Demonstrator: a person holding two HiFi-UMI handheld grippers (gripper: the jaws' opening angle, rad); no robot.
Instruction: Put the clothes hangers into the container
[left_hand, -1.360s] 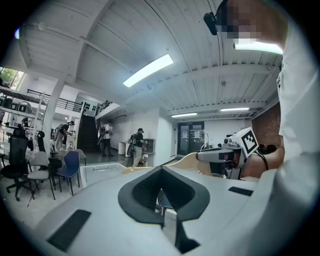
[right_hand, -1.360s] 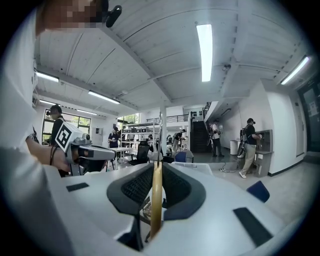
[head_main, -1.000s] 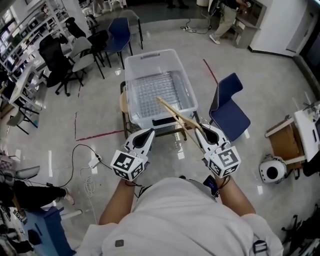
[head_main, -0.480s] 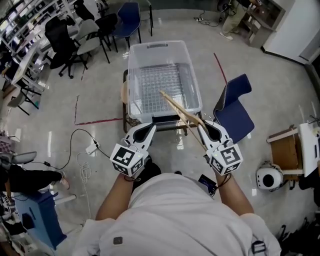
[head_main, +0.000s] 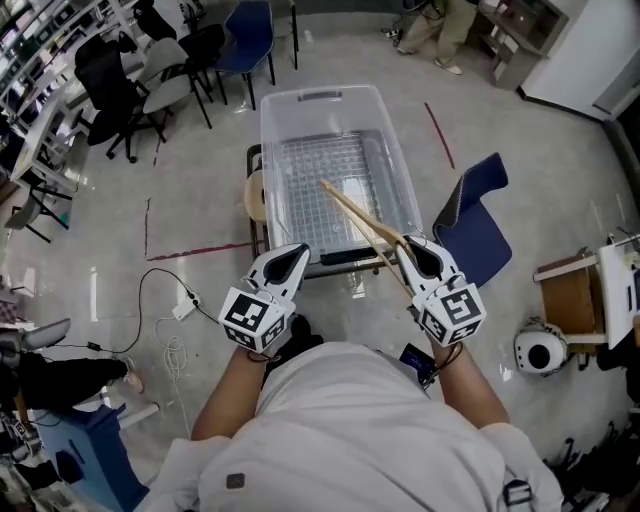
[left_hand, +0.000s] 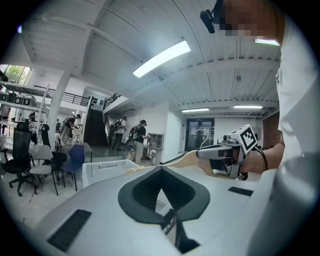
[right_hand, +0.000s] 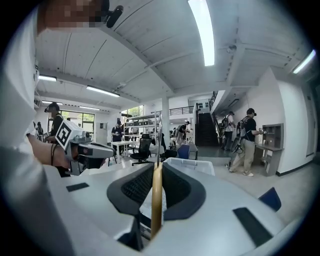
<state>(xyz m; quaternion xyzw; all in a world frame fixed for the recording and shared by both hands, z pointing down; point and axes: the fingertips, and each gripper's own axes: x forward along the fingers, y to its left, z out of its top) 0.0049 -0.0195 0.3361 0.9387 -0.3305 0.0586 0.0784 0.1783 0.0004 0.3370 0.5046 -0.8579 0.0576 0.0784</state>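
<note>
Head view: the right claw (head_main: 415, 252) is clenched on one end of a wooden clothes hanger (head_main: 355, 215). The hanger slants up and away from the claw, its far end above the open clear plastic container (head_main: 270, 140) just ahead of both claws. The left claw (head_main: 290, 262) hovers beside the right one, short of the container's near rim. No hanger can be made out lying inside the container, so the task looks barely begun: this hanger has yet to be lowered in and released.

Left gripper view: the left claw's jaws meet at the tips with nothing between them. Beyond and to its right, the hanger (left_hand: 185, 158) sticks out of the right claw.

Right gripper view: the hanger's thin wooden edge (right_hand: 157, 200) stands upright, pinched between the right claw's jaws. The container (right_hand: 191, 164) sits ahead, slightly to the right.
</note>
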